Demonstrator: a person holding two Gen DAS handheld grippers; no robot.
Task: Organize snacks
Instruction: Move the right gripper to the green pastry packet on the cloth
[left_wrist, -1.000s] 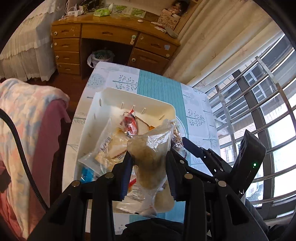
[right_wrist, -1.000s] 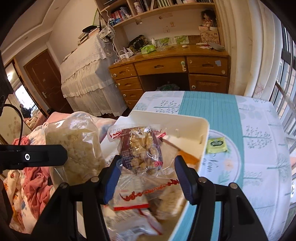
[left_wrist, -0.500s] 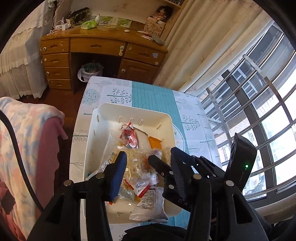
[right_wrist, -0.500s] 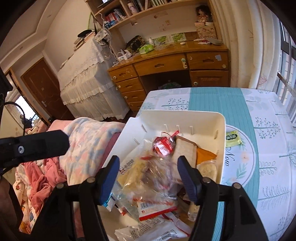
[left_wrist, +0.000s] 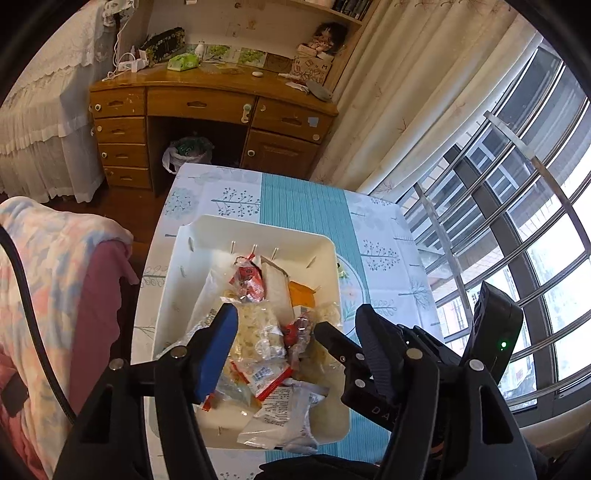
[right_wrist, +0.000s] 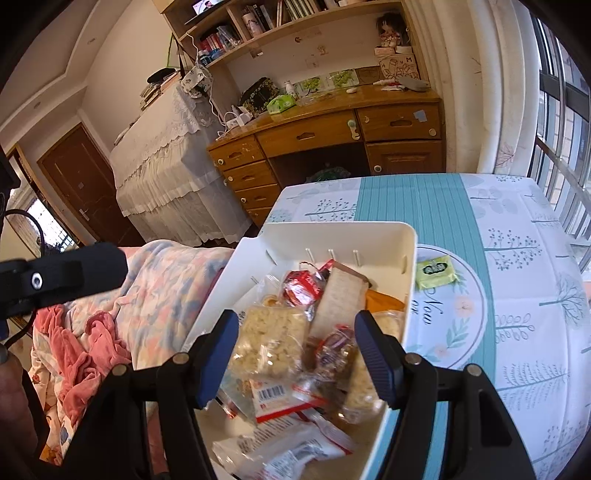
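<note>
A white bin (left_wrist: 258, 230) (right_wrist: 369, 230) on the table holds several snack packets: a clear bag of pale puffs (left_wrist: 256, 328) (right_wrist: 269, 338), a red-wrapped snack (left_wrist: 249, 280) (right_wrist: 301, 288), a brown-snack bag (right_wrist: 338, 352) and white printed packets (left_wrist: 284, 417). My left gripper (left_wrist: 295, 339) is open and empty above the bin. My right gripper (right_wrist: 295, 347) is open and empty above the bin too. A small green packet (right_wrist: 436, 271) lies on the table right of the bin.
The table has a teal and white floral cloth (left_wrist: 306, 199) (right_wrist: 517, 295). A chair draped with a pink floral blanket (left_wrist: 55, 266) (right_wrist: 122, 306) stands at its left. A wooden desk (left_wrist: 207, 107) is beyond, with barred windows (left_wrist: 517, 221) on the right.
Both grippers opened and dropped their snack bags into the bin, then pulled up and back. The puff bag and the brown-snack bag now lie on the pile.
</note>
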